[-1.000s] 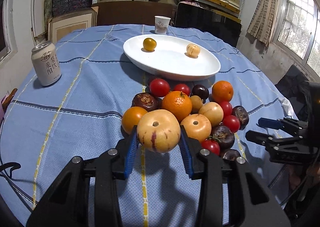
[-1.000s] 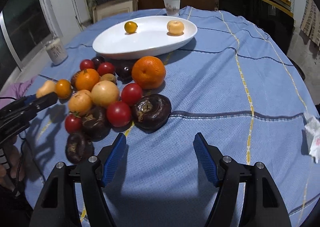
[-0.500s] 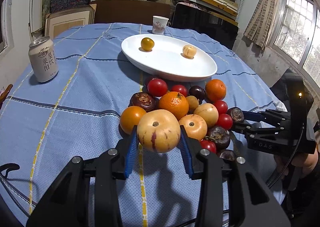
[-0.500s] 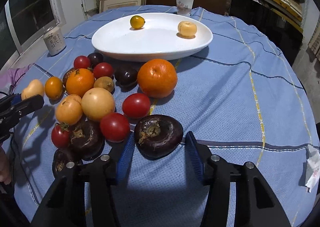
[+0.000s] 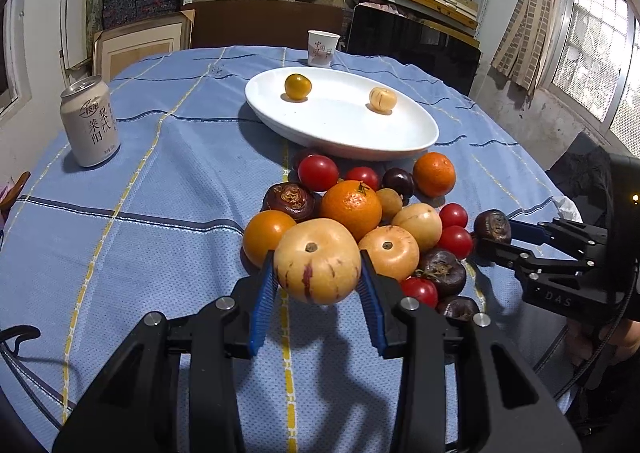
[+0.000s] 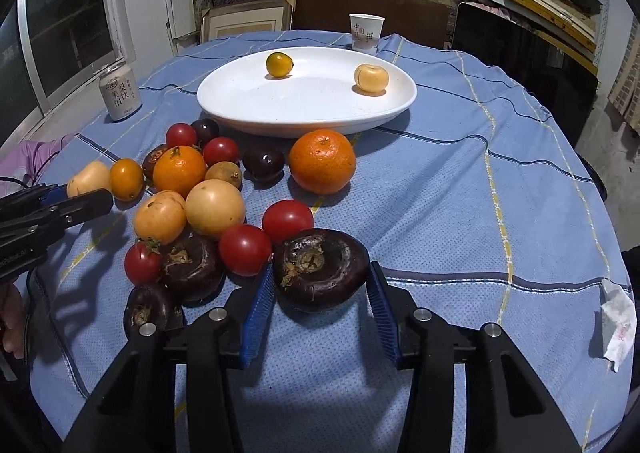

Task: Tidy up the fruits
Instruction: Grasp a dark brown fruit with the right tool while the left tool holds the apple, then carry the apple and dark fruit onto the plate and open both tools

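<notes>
Two grips are in hand at once, and both fruits have the same way to go: the white plate [image 5: 420, 133] lies straight ahead of both grippers, beyond the heap of fruit on the blue cloth [image 5: 160, 193].

Left gripper [image 5: 318, 281]: the jaws are clamped on the pale melon [image 5: 316, 261], one blue pad on each flank, stem scar up. It looks lifted off the cloth — shadow shows beneath it. The melon sits at the near edge of the heap, an orange fruit [image 5: 266, 231] just beside its left side.

Right gripper [image 6: 322, 289]: the jaws bracket the dark fruit [image 6: 320, 267]. The left pad touches it; at the right pad contact cannot be told, so the grip is judged closing or just closed, not confirmed. The fruit appears to rest on the cloth, its flat axis level, a red tomato [image 6: 244, 249] touching its left side.

The plate holds two small fruits near its far rim — its near half is free. Judged nearer the plate: neither clearly; the heap lies between both and it, so each carry must go over it.
</notes>
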